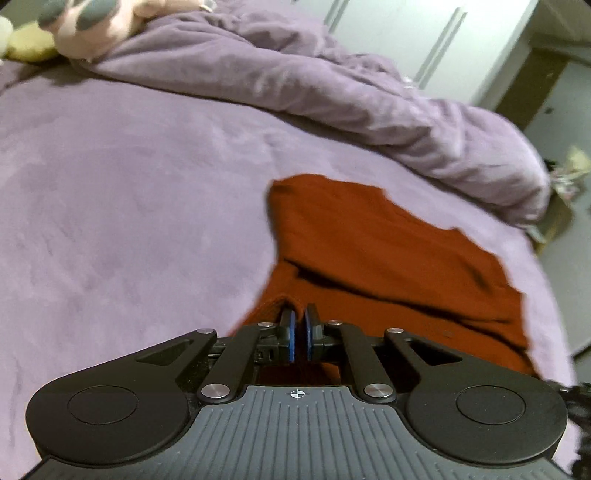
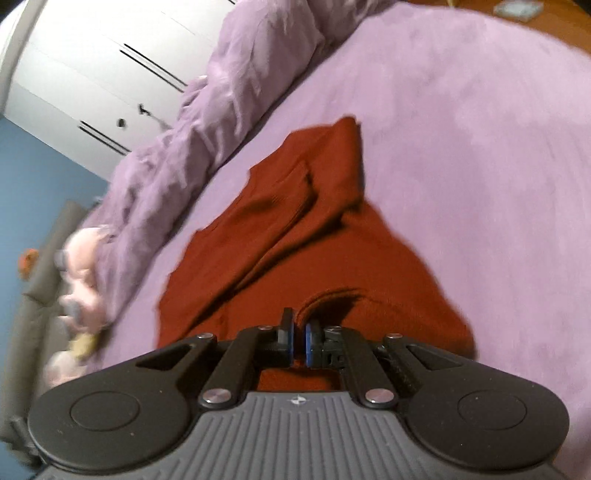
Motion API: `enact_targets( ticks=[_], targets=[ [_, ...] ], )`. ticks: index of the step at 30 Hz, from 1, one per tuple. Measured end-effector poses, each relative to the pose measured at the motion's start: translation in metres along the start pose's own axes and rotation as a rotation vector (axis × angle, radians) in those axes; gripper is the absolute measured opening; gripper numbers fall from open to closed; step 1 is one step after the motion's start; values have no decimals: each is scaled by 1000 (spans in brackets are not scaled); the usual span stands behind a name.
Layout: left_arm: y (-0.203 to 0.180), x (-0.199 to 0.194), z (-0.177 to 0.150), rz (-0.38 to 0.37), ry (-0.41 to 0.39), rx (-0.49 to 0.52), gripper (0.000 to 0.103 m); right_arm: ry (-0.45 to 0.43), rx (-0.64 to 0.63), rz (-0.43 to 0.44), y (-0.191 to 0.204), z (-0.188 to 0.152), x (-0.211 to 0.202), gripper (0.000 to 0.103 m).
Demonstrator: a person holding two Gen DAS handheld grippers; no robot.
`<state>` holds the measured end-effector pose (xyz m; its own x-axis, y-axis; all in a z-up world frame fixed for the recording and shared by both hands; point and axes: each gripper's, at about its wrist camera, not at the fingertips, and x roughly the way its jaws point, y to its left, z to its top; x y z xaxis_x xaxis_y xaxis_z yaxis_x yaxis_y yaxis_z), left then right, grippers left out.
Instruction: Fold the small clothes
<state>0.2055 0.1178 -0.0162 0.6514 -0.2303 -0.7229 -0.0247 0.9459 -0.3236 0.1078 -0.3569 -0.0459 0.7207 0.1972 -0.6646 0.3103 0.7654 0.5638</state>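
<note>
A rust-red knitted garment (image 1: 373,258) lies on the purple bedspread (image 1: 122,192), partly doubled over itself with creases across it. In the left wrist view my left gripper (image 1: 300,325) is shut on the garment's near edge, the cloth pinched between the blue pads and lifted a little. In the right wrist view the same red garment (image 2: 295,229) stretches away from me. My right gripper (image 2: 300,328) is shut on another part of its near edge, where the fabric bunches into a raised fold just ahead of the pads.
A crumpled purple duvet (image 1: 332,85) is heaped along the far side of the bed. Pink and yellow soft toys (image 1: 92,26) sit by the duvet's end. White wardrobe doors (image 2: 92,74) stand beyond the bed. The bed's edge and floor (image 1: 565,266) show at the right.
</note>
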Motion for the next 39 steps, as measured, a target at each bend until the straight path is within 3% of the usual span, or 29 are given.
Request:
enact_targets(
  ticks=[1, 4, 7, 9, 18, 26, 28, 29, 32, 35, 39],
  targets=[
    [-1, 5, 1, 14, -2, -5, 14, -14, -59, -34, 5, 2, 3, 5],
    [-1, 6, -3, 34, -36, 9, 24, -68, -156, -14, 12, 6, 0, 10],
    [9, 3, -5, 47, -97, 93, 36, -96, -260, -41, 13, 9, -5, 25],
    [12, 9, -6, 9, -67, 140, 39, -64, -316, -40, 12, 8, -1, 35],
    [-7, 41, -12, -9, 5, 299, 43, 18, -496, -182, 15, -1, 31, 35],
    [-9, 48, -15, -30, 23, 314, 39, 33, -469, -152, 9, -2, 39, 36],
    [-10, 47, -17, -29, 27, 316, 29, 31, -495, -148, 12, -6, 38, 29],
    [-10, 47, -17, -28, 28, 324, 29, 26, -507, -147, 13, -7, 39, 21],
    [-10, 51, -17, -16, 39, 340, 31, 21, -532, -148, 17, -12, 39, 15],
    [-4, 58, -11, -40, 67, 294, 35, 27, -515, -144, 16, -10, 42, 16],
    [2, 65, -5, -84, 101, 242, 32, 43, -444, -117, 10, -1, 44, 18]
  ],
)
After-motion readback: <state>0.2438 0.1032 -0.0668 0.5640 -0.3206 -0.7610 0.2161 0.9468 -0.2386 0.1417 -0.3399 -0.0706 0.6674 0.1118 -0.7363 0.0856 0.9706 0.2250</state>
